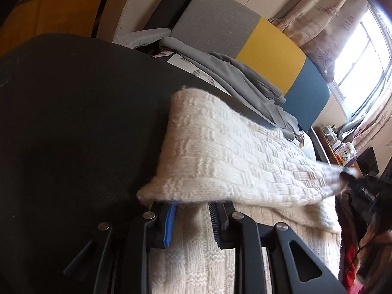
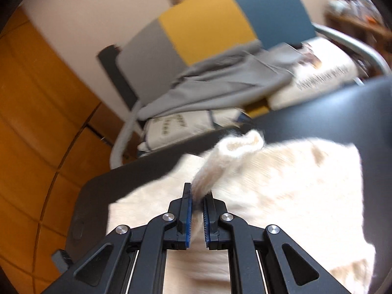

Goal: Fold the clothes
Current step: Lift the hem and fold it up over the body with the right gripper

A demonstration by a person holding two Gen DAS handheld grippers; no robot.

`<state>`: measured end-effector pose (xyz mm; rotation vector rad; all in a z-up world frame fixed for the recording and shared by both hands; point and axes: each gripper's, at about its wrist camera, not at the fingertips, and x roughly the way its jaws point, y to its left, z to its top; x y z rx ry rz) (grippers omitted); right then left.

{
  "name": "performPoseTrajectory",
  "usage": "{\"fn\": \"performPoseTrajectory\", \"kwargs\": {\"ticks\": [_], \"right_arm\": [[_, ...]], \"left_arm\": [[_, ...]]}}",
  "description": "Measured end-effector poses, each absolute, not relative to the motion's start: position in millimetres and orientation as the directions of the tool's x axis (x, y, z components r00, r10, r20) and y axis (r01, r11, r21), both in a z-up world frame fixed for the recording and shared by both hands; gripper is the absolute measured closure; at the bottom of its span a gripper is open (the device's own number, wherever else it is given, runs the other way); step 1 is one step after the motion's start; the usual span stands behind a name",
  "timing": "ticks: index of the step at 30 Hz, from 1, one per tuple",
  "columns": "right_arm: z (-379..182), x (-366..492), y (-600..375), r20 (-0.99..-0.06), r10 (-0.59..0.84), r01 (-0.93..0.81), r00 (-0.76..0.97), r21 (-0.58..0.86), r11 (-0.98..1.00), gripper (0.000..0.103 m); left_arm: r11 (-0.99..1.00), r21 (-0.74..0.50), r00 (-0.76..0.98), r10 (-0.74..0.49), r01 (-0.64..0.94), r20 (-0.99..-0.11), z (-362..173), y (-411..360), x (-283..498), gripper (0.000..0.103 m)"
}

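Fingers of the right gripper (image 2: 198, 197) pinched the soft, floppy cream knit (image 2: 281, 183) by its cuff; left gripper (image 1: 192, 207) stood apart

Fuzzy knit on matt black

Cream sweater (image 1: 235, 154) is showing chunky woolly knit; table (image 1: 73, 122) beyond the fingers is looking smooth, matt.

A sunlit room with a colour-block chair

A chair back (image 1: 247, 36) in grey, yellow and blue stands behind the dark worktop (image 1: 73, 122); daylight pours through a window (image 1: 365, 49) with patterned curtains (image 1: 318, 24), over a wooden floor (image 2: 36, 122).
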<state>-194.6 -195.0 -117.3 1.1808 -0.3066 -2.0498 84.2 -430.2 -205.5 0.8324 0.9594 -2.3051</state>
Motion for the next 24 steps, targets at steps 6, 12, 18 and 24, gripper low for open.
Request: {"fn": "performPoseTrajectory", "kwargs": {"ticks": [6, 12, 18, 24], "right_arm": [[-161.5, -200.7, -148.8, -0.679, -0.668, 0.389, -0.305, 0.551, -0.738, 0.095], [-176.7, -199.1, -122.4, -0.672, -0.655, 0.370, -0.346, 0.544, -0.753, 0.095], [-185.4, -195.0, -110.4, -0.671, -0.655, 0.353, -0.346, 0.554, -0.754, 0.095], [-165.7, -184.9, -98.0, -0.620, -0.673, 0.370, -0.404, 0.562, -0.740, 0.095]], "left_arm": [[-0.679, -0.332, -0.630, -0.249, 0.655, -0.735, -196.8, -415.7, 70.8, 0.079], [-0.696, -0.283, -0.595, -0.253, 0.660, -0.763, -197.1, -406.1, 67.9, 0.079], [-0.672, -0.384, -0.652, -0.196, 0.633, -0.732, -198.8, -409.0, 78.2, 0.079], [-0.673, -0.407, -0.674, -0.186, 0.618, -0.715, -197.9, -406.6, 85.5, 0.079]]}}
